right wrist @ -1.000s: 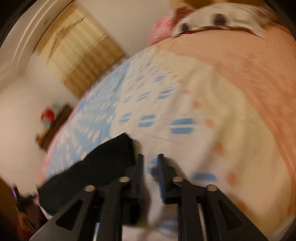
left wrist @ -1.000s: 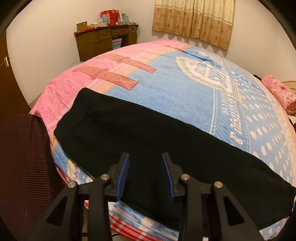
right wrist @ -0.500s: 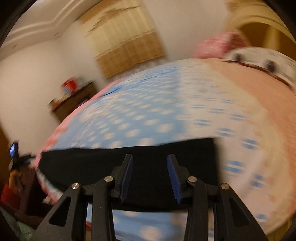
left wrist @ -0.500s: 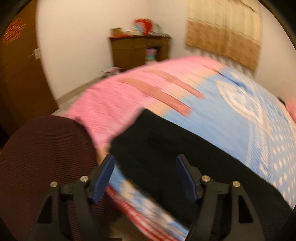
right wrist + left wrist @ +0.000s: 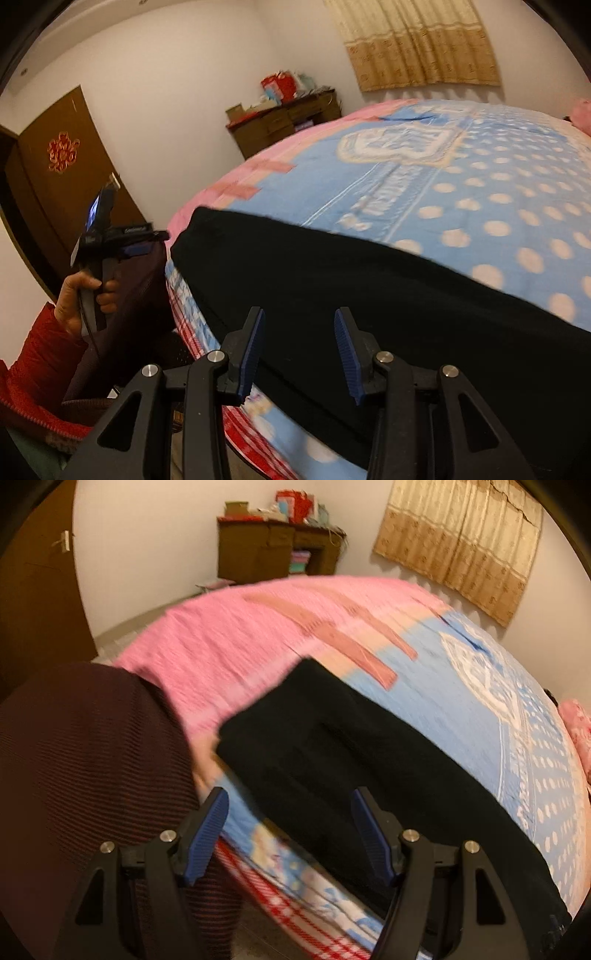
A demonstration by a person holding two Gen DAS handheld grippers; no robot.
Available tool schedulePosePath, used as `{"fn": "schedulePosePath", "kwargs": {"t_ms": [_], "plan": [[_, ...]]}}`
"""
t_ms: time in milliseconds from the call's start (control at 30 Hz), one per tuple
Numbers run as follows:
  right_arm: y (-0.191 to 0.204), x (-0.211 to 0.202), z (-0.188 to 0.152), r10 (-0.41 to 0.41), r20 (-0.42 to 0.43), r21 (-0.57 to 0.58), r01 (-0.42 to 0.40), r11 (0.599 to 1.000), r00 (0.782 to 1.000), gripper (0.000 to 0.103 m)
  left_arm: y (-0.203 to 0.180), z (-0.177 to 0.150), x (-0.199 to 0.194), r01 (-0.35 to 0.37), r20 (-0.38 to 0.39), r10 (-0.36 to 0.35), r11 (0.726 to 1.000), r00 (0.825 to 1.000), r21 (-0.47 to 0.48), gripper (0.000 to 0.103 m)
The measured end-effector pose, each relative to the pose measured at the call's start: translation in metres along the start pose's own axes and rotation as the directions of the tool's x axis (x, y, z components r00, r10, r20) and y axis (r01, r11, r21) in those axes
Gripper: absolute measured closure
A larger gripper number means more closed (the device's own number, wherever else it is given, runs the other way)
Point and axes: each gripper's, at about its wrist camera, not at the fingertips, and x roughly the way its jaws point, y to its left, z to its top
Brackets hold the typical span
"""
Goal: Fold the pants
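Change since 0.5 s ago: both views are steadying after a fast swing; the right gripper (image 5: 298, 349) is now looking along the pants (image 5: 369, 288) toward the waist end.
Left gripper (image 5: 290, 834): jaws are standing wide apart, holding nothing, hovering near the waist-end corner at the bed edge.
Right gripper: jaws are also parted and empty, hanging over the near hem of the cloth.
Step advice: each gripper is probably lining up for a pinch; taking both layers at the near edge should keep the fold square.
Pants: black, lying flat in 1 long band along the near side of the bedspread (image 5: 461, 701), seemingly already halved leg on leg.
Hazard: chair back (image 5: 85, 775) is crowding the left gripper.
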Motion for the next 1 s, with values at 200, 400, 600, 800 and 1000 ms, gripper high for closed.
{"fn": "schedulePosePath", "kwargs": {"t_ms": [200, 400, 600, 800, 1000], "plan": [[0.034, 0.027, -0.017, -0.027, -0.076, -0.152, 0.015, 0.988, 0.997, 0.062, -0.004, -0.007, 0.021, -0.033, -0.056, 0.034, 0.999, 0.998, 0.006, 0.032], [0.058, 0.049, -0.026, -0.074, -0.099, -0.289, 0.043, 0.956, 0.992, 0.062, 0.013, -0.010, 0.006, -0.111, 0.016, 0.112, 0.993, 0.994, -0.047, 0.032], [0.073, 0.080, -0.036, -0.172, -0.135, -0.451, 0.094, 0.887, 0.976, 0.062, 0.027, -0.012, 0.007, -0.080, -0.002, 0.081, 0.990, 0.997, -0.118, 0.032], [0.080, 0.087, -0.034, -0.215, -0.100, -0.532, 0.130, 0.836, 0.971, 0.062, 0.026, -0.007, 0.015, -0.039, -0.010, 0.038, 0.988, 0.999, -0.151, 0.031], [0.066, 0.084, -0.021, -0.164, -0.104, -0.413, 0.107, 0.904, 0.981, 0.079, 0.023, 0.003, 0.039, -0.011, -0.031, 0.005, 0.980, 1.000, -0.197, 0.032]]}}
